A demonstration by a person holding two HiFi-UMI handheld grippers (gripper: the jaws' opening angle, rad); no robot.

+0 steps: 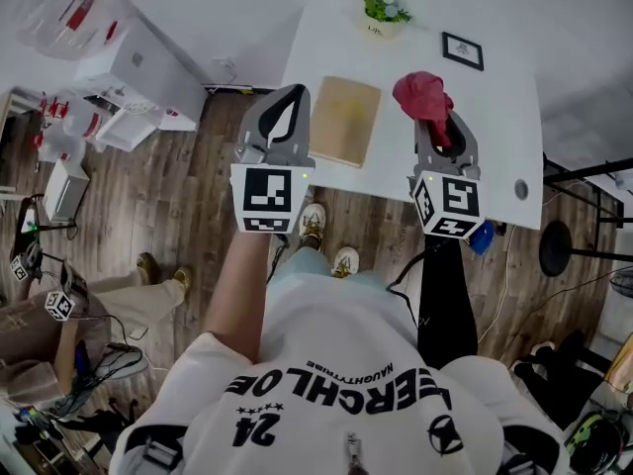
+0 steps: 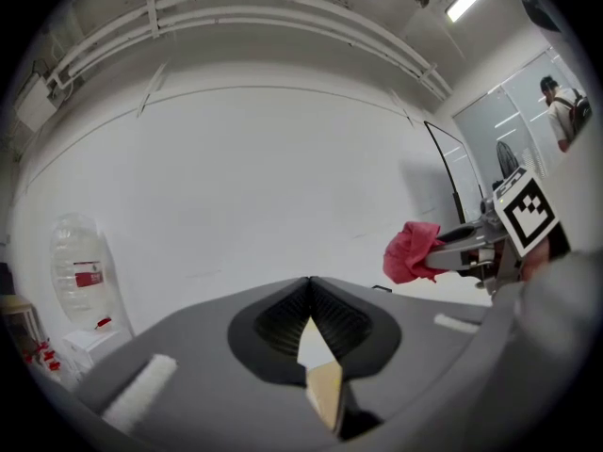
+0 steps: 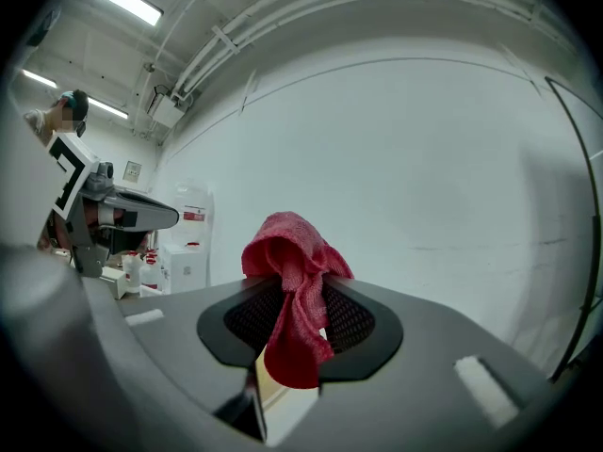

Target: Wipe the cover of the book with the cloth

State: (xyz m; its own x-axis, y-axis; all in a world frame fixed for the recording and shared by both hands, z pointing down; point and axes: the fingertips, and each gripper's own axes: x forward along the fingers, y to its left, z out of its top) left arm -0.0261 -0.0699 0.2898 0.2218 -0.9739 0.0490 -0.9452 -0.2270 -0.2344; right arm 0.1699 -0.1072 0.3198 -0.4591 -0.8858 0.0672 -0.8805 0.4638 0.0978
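Note:
A tan book (image 1: 344,119) lies flat on the white table (image 1: 495,117), near its left edge. My right gripper (image 1: 441,119) hovers to the right of the book, shut on a red cloth (image 1: 423,95) that bunches above its tips. In the right gripper view the cloth (image 3: 294,290) hangs down between the jaws. My left gripper (image 1: 291,93) is held just left of the book, over the table's left edge, shut with nothing in it. In the left gripper view its jaws (image 2: 309,282) meet at the tips, and a strip of the book (image 2: 326,395) shows below them.
A small potted plant (image 1: 381,13) and a black picture frame (image 1: 463,50) stand at the table's far side. A cable hole (image 1: 521,189) is near the front right corner. White boxes (image 1: 138,67) sit on the floor at the left, a black stool (image 1: 559,248) at the right.

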